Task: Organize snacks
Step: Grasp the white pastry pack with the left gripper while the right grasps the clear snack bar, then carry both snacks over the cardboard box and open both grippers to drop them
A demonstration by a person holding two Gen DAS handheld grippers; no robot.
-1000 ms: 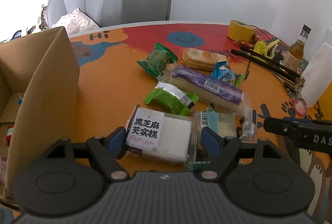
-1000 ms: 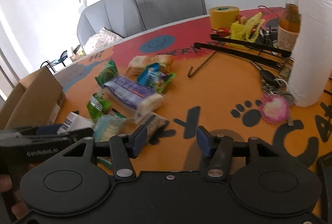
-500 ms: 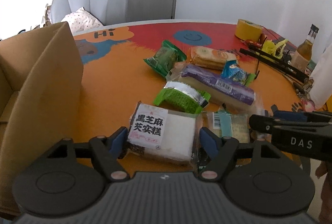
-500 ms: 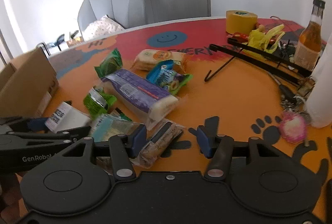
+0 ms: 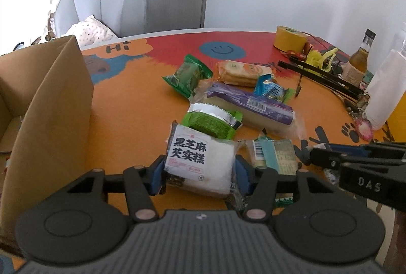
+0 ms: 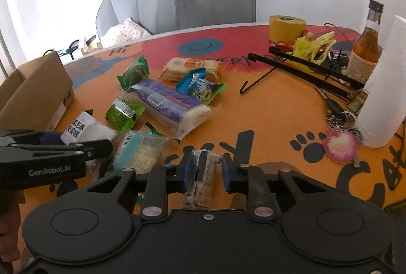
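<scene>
A: Clamped on the white cake pack (image 5: 200, 159) with the left tool (image 5: 200, 173); jaws just drawn in, pressing on both sides of it. Down on the desk (image 5: 132, 106), just beside the cardboard box (image 5: 50, 101).

B: Any guess at the feel?

A: Probably light and soft. Puffy glossy film outside, with a flat white label in black characters on top. Likely crumbly within. Best gripped gently across the middle of the block, as now, and not by the crimped end seals, which look too slippery and too thin.

B: And with the right tool (image 6: 206, 172)?

A: Just narrowed too, and closed on a slim bar (image 6: 203, 181) in clear crinkly film. Found at the near edge of the desk, next to a pale blue-green packet (image 6: 138, 152). Seems thin, fairly stiff and very light. Better held at mid-length across the narrow width, to avoid swinging.

B: Anything to watch?

A: Slipping on smooth film, and crushing under a harder squeeze. Beyond those, only more plastic-wrapped packs: a long purple loaf (image 6: 167, 102) and green ones with silver foil edges (image 6: 124, 113).
</scene>
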